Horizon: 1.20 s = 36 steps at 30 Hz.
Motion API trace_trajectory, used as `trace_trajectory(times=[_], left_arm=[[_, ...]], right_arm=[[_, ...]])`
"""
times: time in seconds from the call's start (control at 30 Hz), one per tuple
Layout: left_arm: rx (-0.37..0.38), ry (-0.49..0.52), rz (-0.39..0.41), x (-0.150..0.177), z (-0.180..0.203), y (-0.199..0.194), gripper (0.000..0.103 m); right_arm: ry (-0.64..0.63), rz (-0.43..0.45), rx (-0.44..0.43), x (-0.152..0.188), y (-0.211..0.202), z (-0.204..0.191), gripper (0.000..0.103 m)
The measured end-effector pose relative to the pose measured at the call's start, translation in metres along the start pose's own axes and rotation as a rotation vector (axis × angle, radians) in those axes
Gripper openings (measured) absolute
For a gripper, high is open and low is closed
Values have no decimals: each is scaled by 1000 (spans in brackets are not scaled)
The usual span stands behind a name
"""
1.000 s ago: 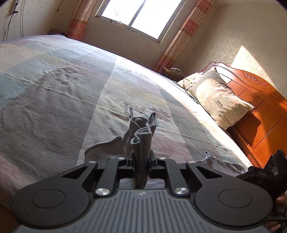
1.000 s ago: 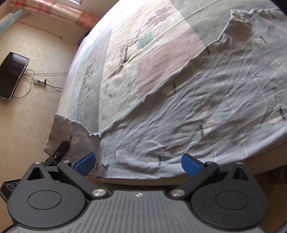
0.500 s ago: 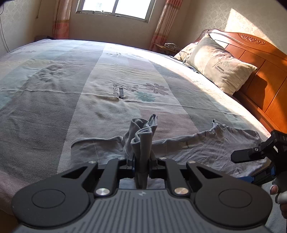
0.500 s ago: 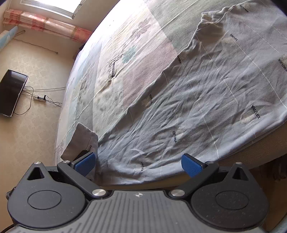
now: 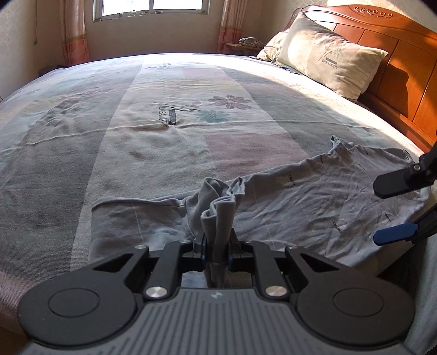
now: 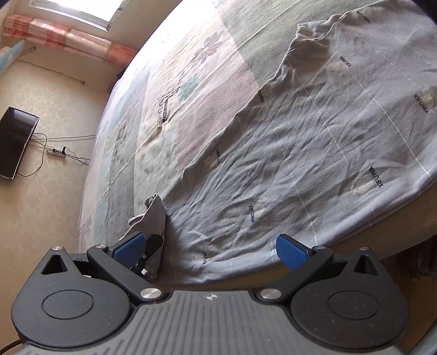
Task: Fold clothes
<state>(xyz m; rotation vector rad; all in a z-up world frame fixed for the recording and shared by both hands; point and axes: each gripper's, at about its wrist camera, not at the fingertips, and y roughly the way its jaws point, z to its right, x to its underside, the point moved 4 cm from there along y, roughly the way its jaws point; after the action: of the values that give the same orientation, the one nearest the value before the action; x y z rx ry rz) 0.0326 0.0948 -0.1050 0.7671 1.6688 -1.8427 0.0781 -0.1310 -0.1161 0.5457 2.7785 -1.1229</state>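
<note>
Lying flat along the near edge of the bed (image 5: 169,142), the grey shirt (image 5: 322,202) is wrinkled. Left gripper (image 5: 217,247) is clamped on a bunched fold of it. Right gripper (image 6: 210,250) hovers over the same edge, jaws spread, holding nothing.

bright window (image 5: 153,9) sunlight glares on the bed (image 5: 191,82), sharp frames, fisheye-curved, dark corners.

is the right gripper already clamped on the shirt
No, the right gripper is wide open, its blue pads spread apart above the grey t-shirt near the bed edge, gripping nothing.
</note>
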Motion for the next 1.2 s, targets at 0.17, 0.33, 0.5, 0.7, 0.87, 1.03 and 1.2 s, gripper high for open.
trace_trajectory(times=[0.17,0.33,0.5,0.7,0.87,1.03,1.2], left_arm=[[40,66,-24,4,9,-3,24],[120,104,-44,8,13,-14,36],[83,44,-10,-4,-29,-24,42],[63,-41,-13,-9,-75,-21,44],[116,-62,-65,12,-74,-15,55],[116,-18,-70,15,-73,-26,57],[161,30,-139,31,-67,-26,61]], right_arm=[[-2,-11,11,2,4,-1,103],[-4,-11,22,1,6,-2,103],[-10,-11,31,2,7,-5,103],[-40,-20,26,6,11,-13,103],[-64,-22,3,8,12,-21,103],[-56,-31,6,7,18,-22,103],[-66,-56,17,11,25,-24,103]])
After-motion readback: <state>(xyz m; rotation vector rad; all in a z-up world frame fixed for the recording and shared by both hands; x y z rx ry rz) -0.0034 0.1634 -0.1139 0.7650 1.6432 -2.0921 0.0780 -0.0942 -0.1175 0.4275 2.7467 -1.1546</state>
